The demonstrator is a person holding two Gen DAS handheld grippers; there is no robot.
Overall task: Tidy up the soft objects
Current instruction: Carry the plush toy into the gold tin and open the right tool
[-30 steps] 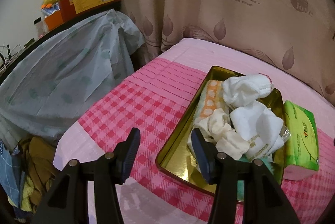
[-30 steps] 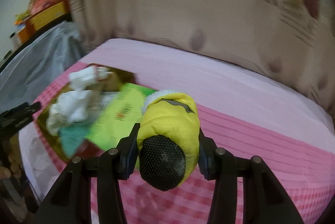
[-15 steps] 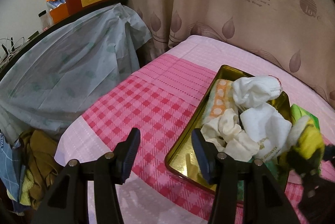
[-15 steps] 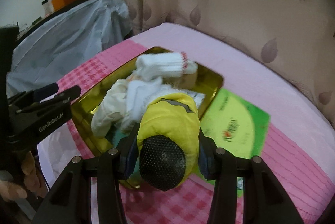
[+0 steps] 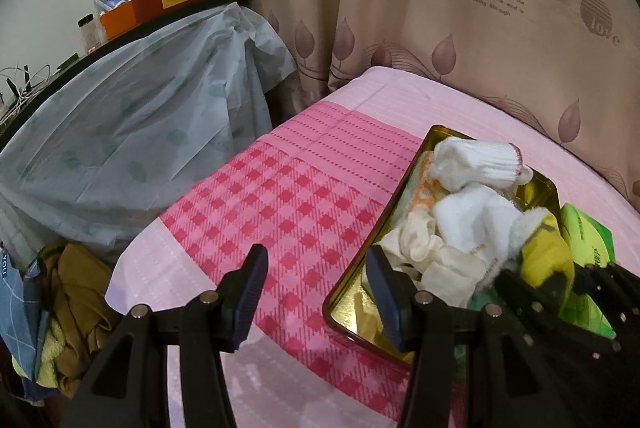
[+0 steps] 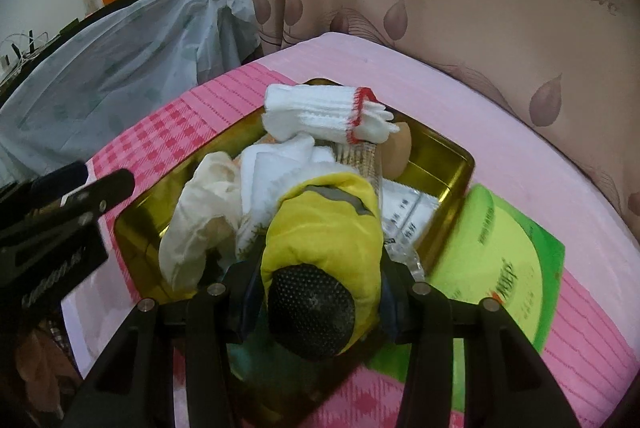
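A yellow glove (image 6: 324, 240) with a black dotted palm is pinched between the fingers of the right gripper (image 6: 320, 292), low in the middle of the right wrist view. Its long axis runs up the frame, from the black end nearest the camera to the white fleecy cuff, which points at the pile in the gold tin tray (image 6: 460, 163). The glove is held directly over the near end of the tray, so a release is judged to call for little more than a short drop onto the pile.

The left gripper (image 5: 316, 292) is seen at the bottom of the left wrist view with its fingers spread and nothing between them; the tray's near corner lies just beside its right finger. The right gripper is the nearer to the drop spot, being already above it.

Counted: one tray on the bed (image 5: 280, 207), one yellow glove, one white knit glove with a red cuff (image 6: 320, 111) at the far end, one green tissue pack (image 6: 500, 256) just outside the tray at the right. The other pale cloths in the tray overlap and cannot be counted surely.
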